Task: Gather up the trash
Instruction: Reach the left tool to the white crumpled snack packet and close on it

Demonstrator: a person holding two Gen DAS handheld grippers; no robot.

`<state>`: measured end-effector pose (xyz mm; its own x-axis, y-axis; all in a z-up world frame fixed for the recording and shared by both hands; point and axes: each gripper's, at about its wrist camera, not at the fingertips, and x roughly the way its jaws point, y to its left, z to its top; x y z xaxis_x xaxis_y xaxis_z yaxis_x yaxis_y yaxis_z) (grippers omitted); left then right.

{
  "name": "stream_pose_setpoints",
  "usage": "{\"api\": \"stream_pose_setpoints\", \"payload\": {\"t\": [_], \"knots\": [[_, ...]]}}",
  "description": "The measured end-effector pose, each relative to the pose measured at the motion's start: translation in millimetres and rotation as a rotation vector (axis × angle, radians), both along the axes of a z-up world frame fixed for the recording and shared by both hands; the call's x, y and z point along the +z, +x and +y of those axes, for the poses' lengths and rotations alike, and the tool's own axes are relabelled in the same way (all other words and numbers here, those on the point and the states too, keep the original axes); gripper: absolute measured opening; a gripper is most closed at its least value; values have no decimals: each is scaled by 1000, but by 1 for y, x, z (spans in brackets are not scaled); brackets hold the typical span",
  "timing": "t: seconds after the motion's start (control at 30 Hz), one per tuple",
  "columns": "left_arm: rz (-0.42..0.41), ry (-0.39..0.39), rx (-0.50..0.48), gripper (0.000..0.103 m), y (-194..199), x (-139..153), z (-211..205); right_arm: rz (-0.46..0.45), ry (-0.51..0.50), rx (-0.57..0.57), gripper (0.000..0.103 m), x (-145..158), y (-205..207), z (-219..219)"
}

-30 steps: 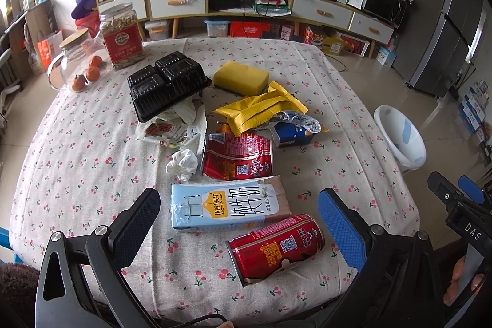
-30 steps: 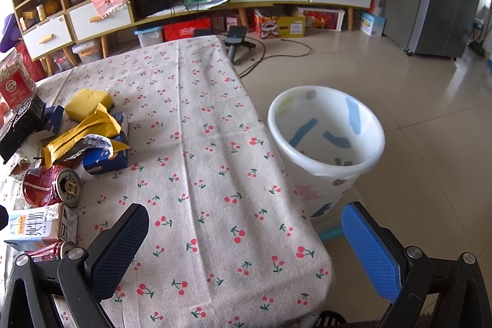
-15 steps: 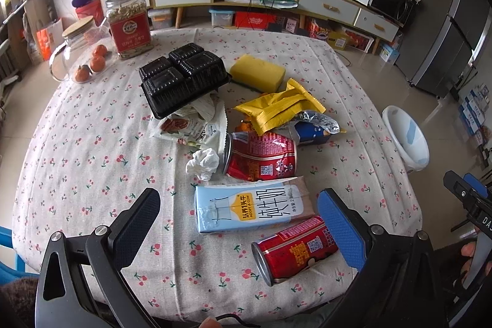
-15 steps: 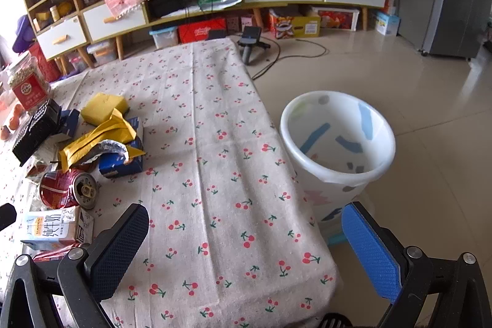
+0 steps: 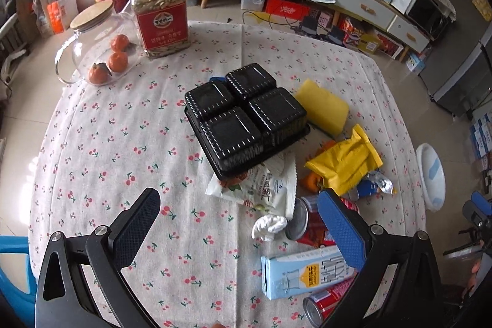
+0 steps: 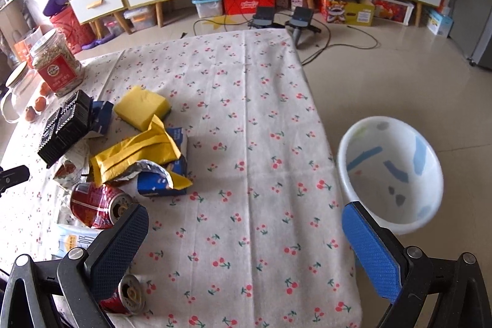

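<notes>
Left wrist view: milk carton (image 5: 303, 274) partly hidden behind blue finger (image 5: 341, 231).

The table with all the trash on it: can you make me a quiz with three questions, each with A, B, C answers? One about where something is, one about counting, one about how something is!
1. Where is the white bin?
A. On the table
B. On the floor beside the table
C. On the shelf

2. How many red cans lie on the table?
A. Two
B. Five
C. None

3. How is the left hand-held gripper?
A. Shut on the milk carton
B. Shut on the sponge
C. Open, holding nothing

Answers:
1. B, it stands on the tiles past the cloth's edge.
2. A, one can by the wrappers, another can at the near edge.
3. C, its fingers are spread with nothing held between them.
</notes>
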<state>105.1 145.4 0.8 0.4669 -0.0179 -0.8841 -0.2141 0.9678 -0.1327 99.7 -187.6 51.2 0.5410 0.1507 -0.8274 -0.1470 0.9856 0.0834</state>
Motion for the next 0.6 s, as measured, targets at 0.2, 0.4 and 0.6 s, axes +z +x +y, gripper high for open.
{"api": "stream_pose_setpoints", "payload": {"t": [0.2,0.4,0.6], "knots": [[11,-31,17,103,17,-19,18,58,19,43,103,-12,45,24],[81,-114,-4,102,30,-46,20,180,97,80,103,-54,85,48],[129,-194,-12,93,33,-67,24,307,146,118,103,-90,107,66]]}}
